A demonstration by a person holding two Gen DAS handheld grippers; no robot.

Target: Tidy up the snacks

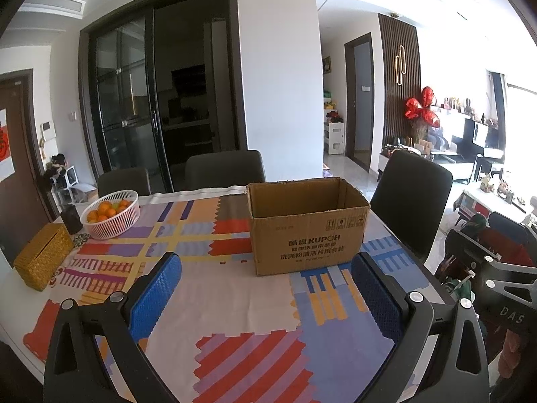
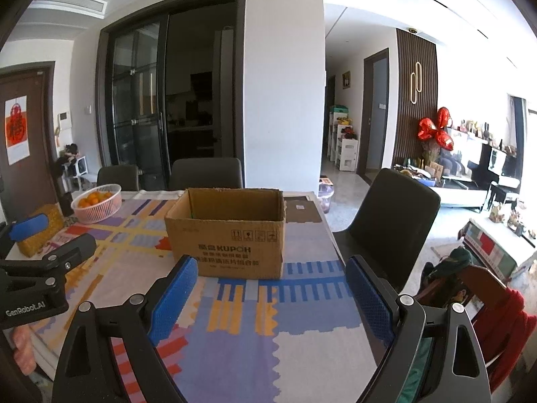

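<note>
1. On the left, the left gripper [image 1: 265, 288] is hovering over the patterned worktop [image 1: 214, 288] with its blue fingers [image 1: 154, 295] standing wide and nothing between them.
2. The cardboard box [image 1: 307, 235], open at the top, is sitting ahead of those fingers and a little to their right, its long axis running across the view; no snacks are showing on the worktop, and the box's floor is hidden by its front wall.
3. In the right wrist view the same cardboard box [image 2: 228, 235] is lying ahead and slightly left of the right gripper [image 2: 272, 292], whose fingers [image 2: 173, 299] are also spread wide and holding nothing.
4. Both hands are standing about equally near the box; the right seems a shade closer to its near right corner.
5. At the far right, off the worktop's edge, a red-and-green bundle [image 2: 470, 288] is lying nearest the right gripper; whether it holds the snacks I cannot tell.
</note>
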